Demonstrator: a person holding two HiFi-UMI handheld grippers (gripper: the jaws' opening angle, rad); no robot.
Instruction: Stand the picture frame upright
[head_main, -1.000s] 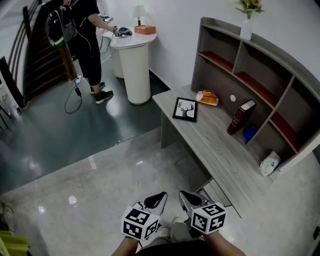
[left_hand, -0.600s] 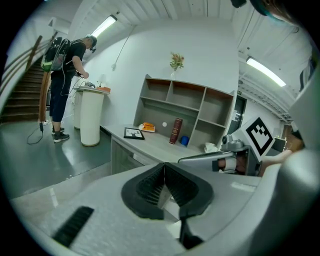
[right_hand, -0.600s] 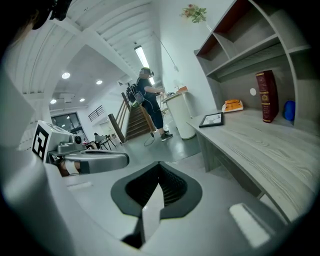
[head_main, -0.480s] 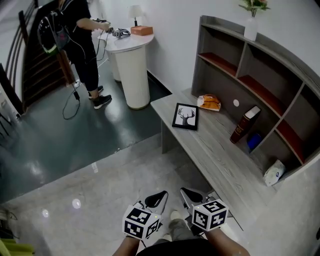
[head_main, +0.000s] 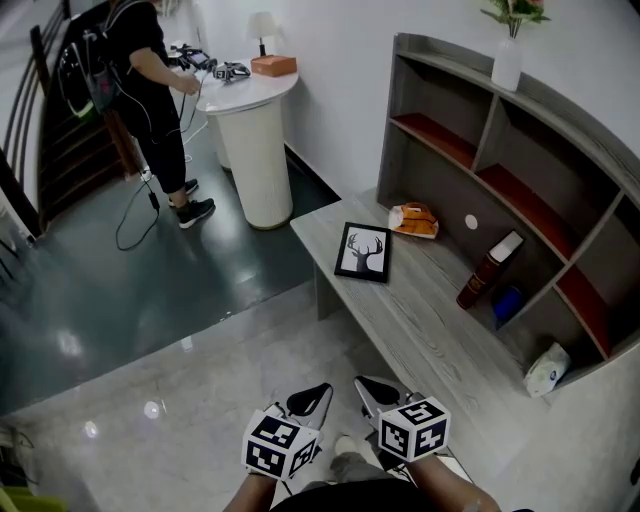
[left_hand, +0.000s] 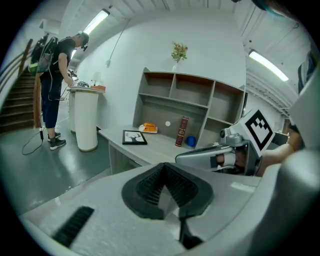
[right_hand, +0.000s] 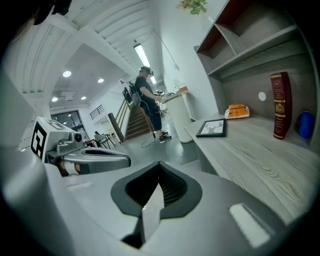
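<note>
1. Nearest me, my left gripper (head_main: 315, 398) hangs over the pale floor (head_main: 180, 390). Its 2 jaws are closed together with nothing between them.
2. Just beside it, my right gripper (head_main: 372, 390) has its jaws pressed together too, and it is also empty.
3. The near end of a grey wooden desk (head_main: 430, 340) lies just to the right of the right gripper. The desk runs away from me along the wall.
4. The picture frame (head_main: 363, 252) lies flat and face up towards the far end of the desk, well apart from both grippers. It has a black border round a drawing of a deer's head.
5. Beyond the frame, an orange packet (head_main: 414, 219) rests on the desk at the mouth of the lower left compartment of the shelf (head_main: 470, 100).
6. The shelf stands along the back of the desk.
   - The lower middle compartment holds a red book (head_main: 490, 268) standing on end, with a small blue thing (head_main: 507, 303) just beside it; I cannot tell what that blue thing is.
   - The lower right compartment holds 1 white packet (head_main: 547, 368).
7. On top of the shelf, a white vase (head_main: 507, 62) holds flowers.
8. Farthest off, a white round stand (head_main: 250, 130) carries an orange box (head_main: 273, 65) and a small lamp (head_main: 262, 28). A person (head_main: 140, 90) stands at it.
</note>
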